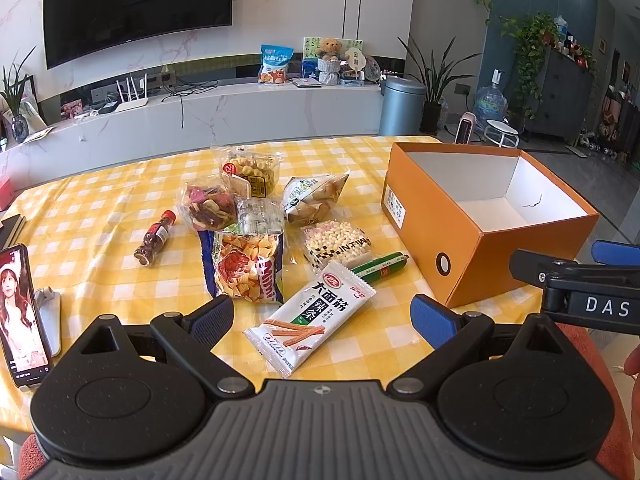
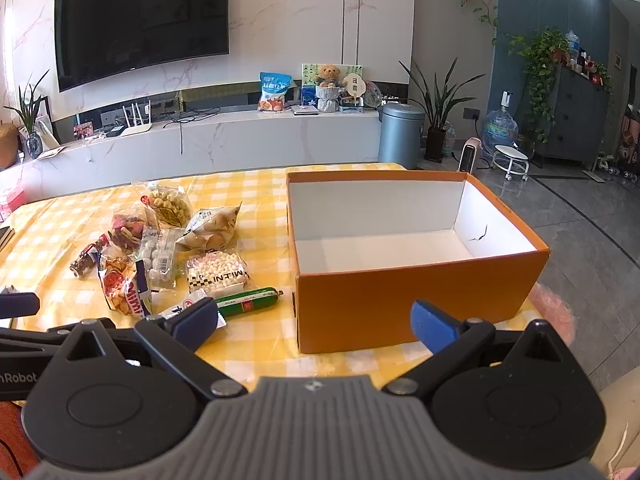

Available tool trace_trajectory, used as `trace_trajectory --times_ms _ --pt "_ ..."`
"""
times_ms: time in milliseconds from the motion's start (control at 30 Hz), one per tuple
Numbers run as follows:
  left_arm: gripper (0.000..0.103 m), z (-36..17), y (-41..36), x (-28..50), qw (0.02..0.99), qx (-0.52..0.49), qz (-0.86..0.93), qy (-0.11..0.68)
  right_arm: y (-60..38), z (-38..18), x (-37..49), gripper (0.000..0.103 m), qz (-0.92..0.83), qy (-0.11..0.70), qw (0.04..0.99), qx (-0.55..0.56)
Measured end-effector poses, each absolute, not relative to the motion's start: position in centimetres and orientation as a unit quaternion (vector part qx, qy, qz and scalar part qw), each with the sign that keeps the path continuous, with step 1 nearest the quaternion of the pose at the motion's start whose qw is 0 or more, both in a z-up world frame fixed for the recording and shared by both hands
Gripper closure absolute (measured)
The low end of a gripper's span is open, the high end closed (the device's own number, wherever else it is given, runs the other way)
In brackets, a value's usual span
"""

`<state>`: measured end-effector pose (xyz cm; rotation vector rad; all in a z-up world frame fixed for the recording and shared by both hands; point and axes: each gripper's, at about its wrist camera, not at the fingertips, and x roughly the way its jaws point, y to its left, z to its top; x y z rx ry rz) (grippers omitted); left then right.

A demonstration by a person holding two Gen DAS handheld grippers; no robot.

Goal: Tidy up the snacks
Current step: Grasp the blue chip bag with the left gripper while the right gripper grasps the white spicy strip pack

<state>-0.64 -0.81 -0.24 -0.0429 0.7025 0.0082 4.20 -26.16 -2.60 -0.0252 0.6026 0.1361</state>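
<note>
We held the left claw (image 1: 322, 316) low over the near edge of the desk (image 1: 100, 240), its blue pads spread wide with nothing between them, hovering just above the white spicy-strip packet (image 1: 310, 318). The right claw (image 2: 316, 320) was likewise wide open and empty, poised in front of the orange box (image 2: 416, 300), which stood open on the right side of the desk with a bare white interior. The snacks lay in a loose cluster to the left of the box: a green sausage stick (image 1: 380, 266) just beyond the white packet, a checkered bag of small puffs (image 1: 336, 242), a blue-edged bag of chips (image 1: 248, 268), a clear pack of round candies (image 1: 260, 218), a bag of pale pastries (image 1: 314, 198), a bag of dried fruit chips (image 1: 208, 206), a cookie pack (image 1: 250, 172) farthest back, and a small red-capped bottle (image 1: 154, 238) lying on its side, apart to the left. A phone (image 1: 20, 316) stood propped at the left edge of the desk, its screen lit.
</note>
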Motion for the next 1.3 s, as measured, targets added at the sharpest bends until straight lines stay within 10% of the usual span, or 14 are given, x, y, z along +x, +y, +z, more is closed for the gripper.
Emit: trace_trajectory --times_ms 600,933,1300 --pt "0.000 -3.1 1.3 0.5 0.936 0.000 -0.038 0.349 -25.5 -6.1 5.9 0.004 0.117 0.305 0.945 0.016" --pt "0.003 -6.1 6.0 3.6 0.925 -0.055 -0.013 0.375 -21.9 -10.2 8.8 0.041 0.183 0.374 0.909 0.028" --pt "0.003 -7.3 9.3 5.8 0.917 -0.087 0.012 0.388 -17.6 -13.7 14.0 0.027 0.196 0.446 0.869 0.090"
